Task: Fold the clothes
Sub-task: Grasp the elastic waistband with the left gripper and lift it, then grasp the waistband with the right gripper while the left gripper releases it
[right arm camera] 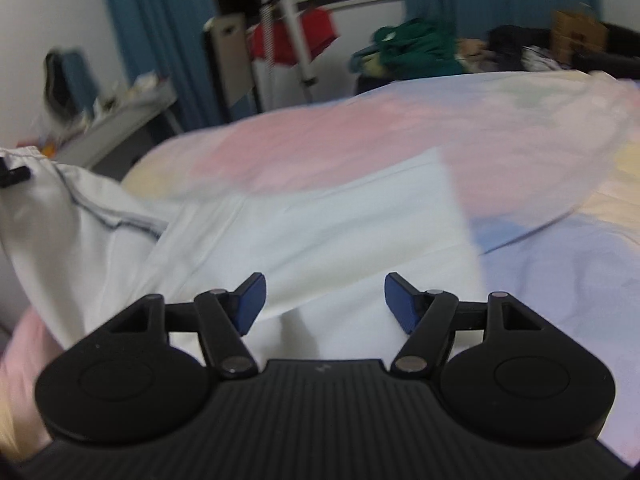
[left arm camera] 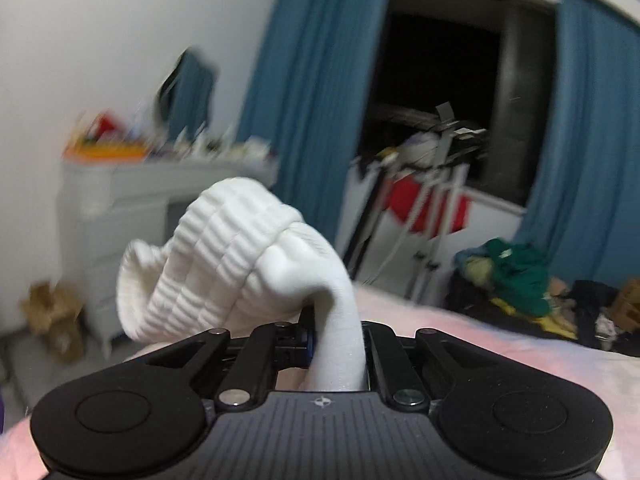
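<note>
Left gripper point(left arm camera: 340, 332) was clamped on a white sock point(left arm camera: 240, 256), its jaws closed tight on the smooth foot part. From the pinch the sock's long axis ran up and away, then curled over left, so the ribbed cuff pointed down toward the left, above the pastel bedspread point(left arm camera: 500, 344). Right gripper point(right arm camera: 325, 304) stood with its blue pads point(right arm camera: 250, 300) spread wide, holding nothing, just above a white garment point(right arm camera: 340, 232) lying flat on the bed; whether they touched it I could not tell. No containers were distinguishable; a green clothes heap point(right arm camera: 412, 48) sat beyond the bed, near blue curtains point(left arm camera: 316, 80).
</note>
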